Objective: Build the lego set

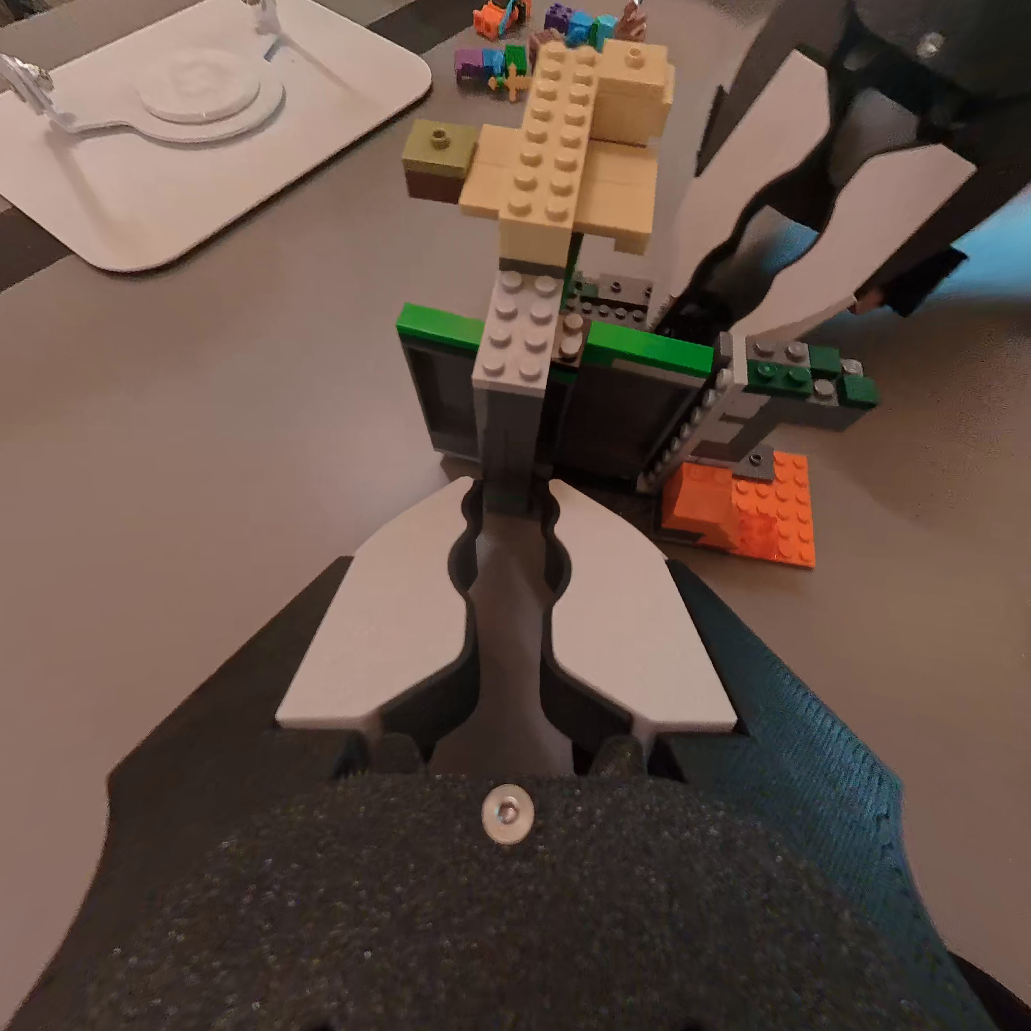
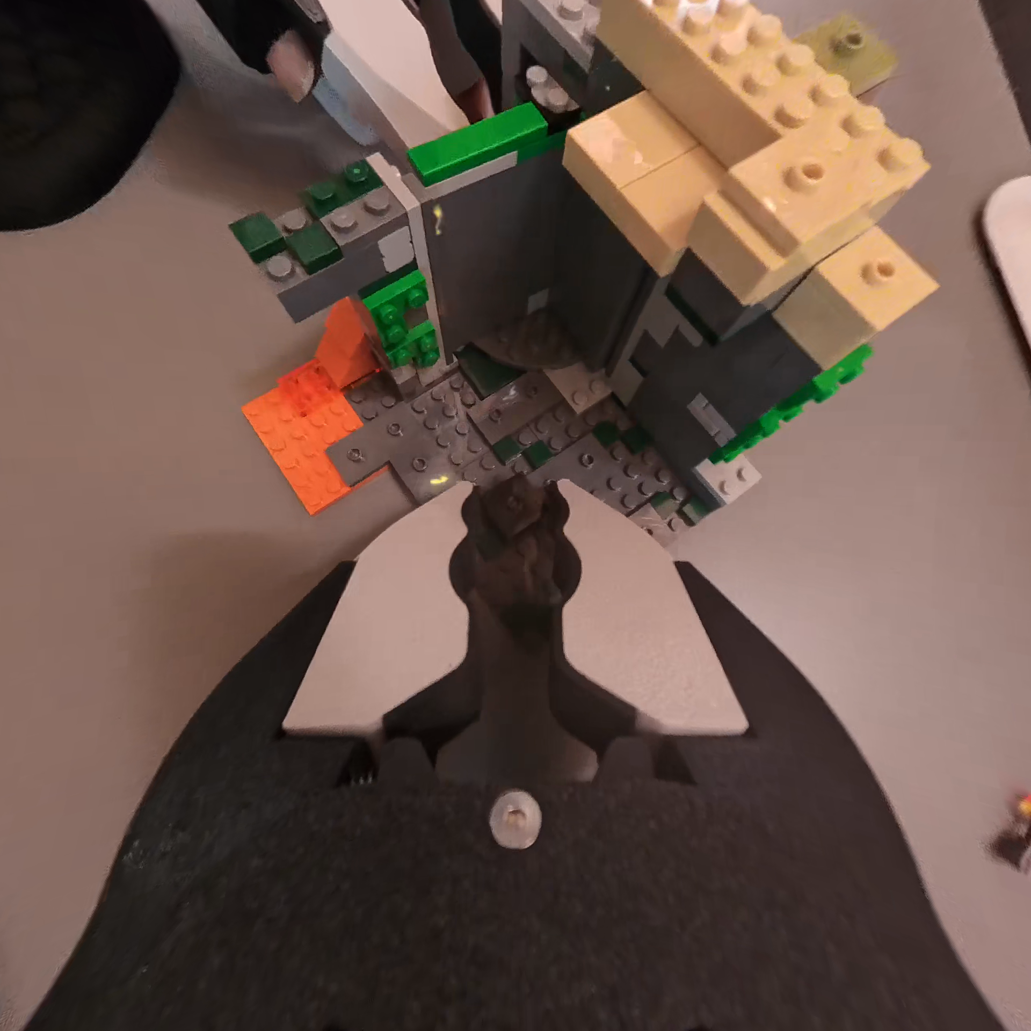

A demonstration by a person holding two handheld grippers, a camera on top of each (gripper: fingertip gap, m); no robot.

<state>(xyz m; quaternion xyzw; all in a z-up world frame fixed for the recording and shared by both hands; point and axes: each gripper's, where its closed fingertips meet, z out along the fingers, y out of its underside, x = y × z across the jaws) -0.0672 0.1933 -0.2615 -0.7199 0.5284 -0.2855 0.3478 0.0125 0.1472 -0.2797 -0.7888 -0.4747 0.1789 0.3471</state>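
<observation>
Grey tabletop [image 1: 195, 418] fills the left wrist view, with a pale tray [image 1: 357, 95] at the far left holding a clear plastic stand [image 1: 167, 106]. At centre stands the lego build [image 1: 558, 357]: dark walls capped in green, a tan studded top [image 1: 563, 139] and an orange plate [image 1: 775, 513] at its foot. The left gripper [image 1: 507, 491] pinches the grey column [image 1: 510, 424] at the build's near side. Loose coloured bricks [image 1: 502, 61] lie beyond. The right gripper [image 1: 697, 329] reaches in from the upper right, against the build's far side.

Seen from the right wrist view, the same table [image 2: 139, 474] carries the build [image 2: 530, 268]. The right gripper [image 2: 513, 491] is closed on a small dark brick [image 2: 510, 510] just at the edge of the grey studded base [image 2: 446, 441]. The left gripper [image 2: 390, 83] shows behind the wall, partly hidden.
</observation>
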